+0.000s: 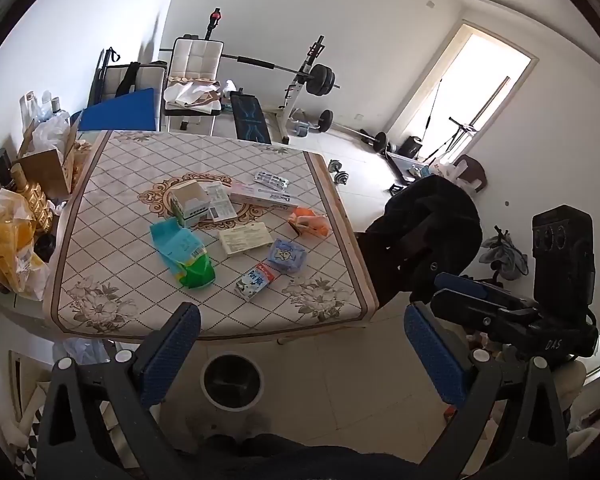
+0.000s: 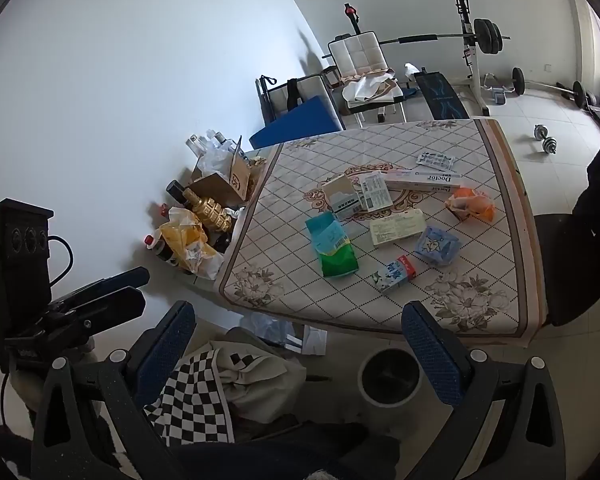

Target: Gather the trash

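Note:
Several pieces of trash lie on the patterned table (image 1: 112,208): a green and blue bag (image 1: 186,258), a small milk carton (image 1: 255,282), a blue tissue pack (image 1: 286,255), an orange wrapper (image 1: 311,222), a cream box (image 1: 245,238) and a long toothpaste box (image 1: 262,198). A round bin (image 1: 232,380) stands on the floor before the table's near edge. My left gripper (image 1: 302,344) hangs open above the bin, nothing between its fingers. My right gripper (image 2: 300,344) is open too, short of the table, with the bin (image 2: 390,378) to its lower right and the bag (image 2: 334,248) ahead.
Bottles, a yellow bag (image 1: 14,236) and a cardboard box (image 1: 48,170) crowd the table's left side. A chair draped with a black coat (image 1: 428,232) stands at the right. A checkered cloth (image 2: 204,392) lies below the right gripper. Weight benches and dumbbells fill the back.

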